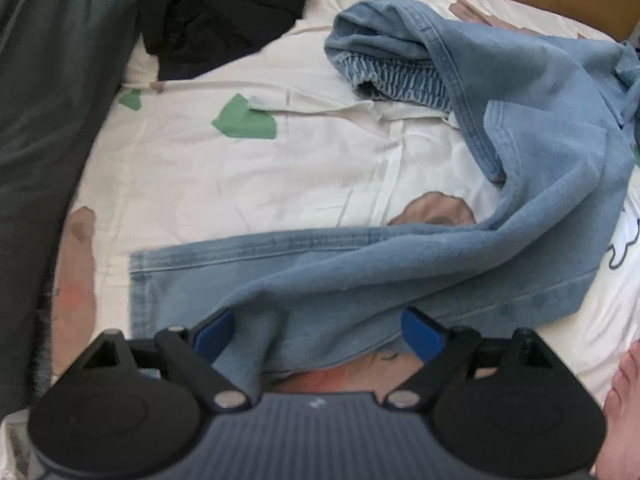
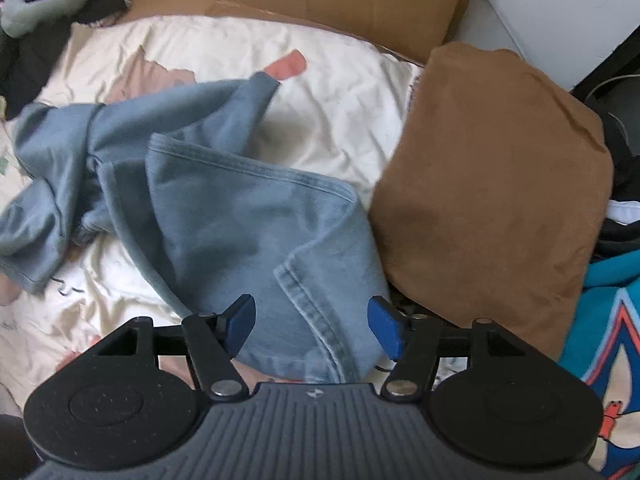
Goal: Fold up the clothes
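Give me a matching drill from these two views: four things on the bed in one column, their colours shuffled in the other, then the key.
Things:
1. jeans
2. folded garment
3. bedsheet
4. gripper pads

Colours:
A. brown
B. dark blue
C. light blue denim
D. cream with coloured patches

Pairs: 1-C, 2-A, 3-D, 4-B

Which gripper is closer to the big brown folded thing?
Right. The right gripper hangs open over the blue denim garment, with the brown folded cloth just beside it. The left gripper is over the garment's other end; its view shows no brown cloth.
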Motion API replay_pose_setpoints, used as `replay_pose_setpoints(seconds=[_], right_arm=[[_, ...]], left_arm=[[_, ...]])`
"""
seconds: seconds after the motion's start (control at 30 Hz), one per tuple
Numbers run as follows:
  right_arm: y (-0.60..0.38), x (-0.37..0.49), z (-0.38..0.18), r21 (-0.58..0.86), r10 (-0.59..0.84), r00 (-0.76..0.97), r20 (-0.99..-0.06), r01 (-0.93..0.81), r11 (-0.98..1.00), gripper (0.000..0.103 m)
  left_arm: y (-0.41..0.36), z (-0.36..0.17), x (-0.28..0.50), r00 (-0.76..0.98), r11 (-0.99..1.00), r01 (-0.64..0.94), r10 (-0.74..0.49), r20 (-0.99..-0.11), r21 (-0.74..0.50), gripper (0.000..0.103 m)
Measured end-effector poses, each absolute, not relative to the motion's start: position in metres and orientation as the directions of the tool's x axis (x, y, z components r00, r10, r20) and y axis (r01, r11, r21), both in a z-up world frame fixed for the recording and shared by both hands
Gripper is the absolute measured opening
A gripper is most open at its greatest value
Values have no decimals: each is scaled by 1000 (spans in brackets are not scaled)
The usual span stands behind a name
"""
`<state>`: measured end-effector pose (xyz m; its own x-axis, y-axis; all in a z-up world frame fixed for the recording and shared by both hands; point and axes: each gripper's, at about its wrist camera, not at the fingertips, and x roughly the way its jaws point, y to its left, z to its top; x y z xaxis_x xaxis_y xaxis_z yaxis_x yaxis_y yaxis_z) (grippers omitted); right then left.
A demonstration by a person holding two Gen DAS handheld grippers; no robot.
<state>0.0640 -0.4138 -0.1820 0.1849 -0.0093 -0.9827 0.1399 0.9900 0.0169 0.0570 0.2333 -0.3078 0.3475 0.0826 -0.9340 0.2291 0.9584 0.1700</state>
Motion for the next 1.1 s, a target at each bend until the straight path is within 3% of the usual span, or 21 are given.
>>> replay_pose_setpoints(seconds=[0.13,0.4,0.43,0.5,0.53,0.6,0.67,0.77,1.1], right_arm=[[-409,68,-181,31,3,199,-980,136,990,69],[-408,69,-180,44,14,210,-978,138,989,70],[-408,69,-180,45,15,210,-978,140,989,70],[-410,67,-179,46,15,210,-978,143,989,70],[-410,68,-179,47,16,211,-977,144,989,70],[-410,68,-179,48,17,213,-977,144,988,70],[-409,68,-178,50,18,216,-976,144,988,70],[-409,71,-173,62,29,233,-972,135,989,70],[-398,79,-157,123,98,271,-958,76,990,70]], left_arm=[[243,-300,54,369,965,199,89,-925,173,96],[235,-337,77,328,958,235,80,-941,163,94],[234,-339,78,327,960,231,76,-942,158,90],[234,-341,80,315,962,229,71,-947,148,72],[234,-342,81,308,963,228,68,-949,143,53],[235,-341,82,300,969,216,54,-952,123,42],[240,-333,80,305,979,185,23,-952,83,23],[236,-312,74,321,983,183,-39,-946,22,15],[153,-233,50,351,928,301,-321,-879,-219,11]])
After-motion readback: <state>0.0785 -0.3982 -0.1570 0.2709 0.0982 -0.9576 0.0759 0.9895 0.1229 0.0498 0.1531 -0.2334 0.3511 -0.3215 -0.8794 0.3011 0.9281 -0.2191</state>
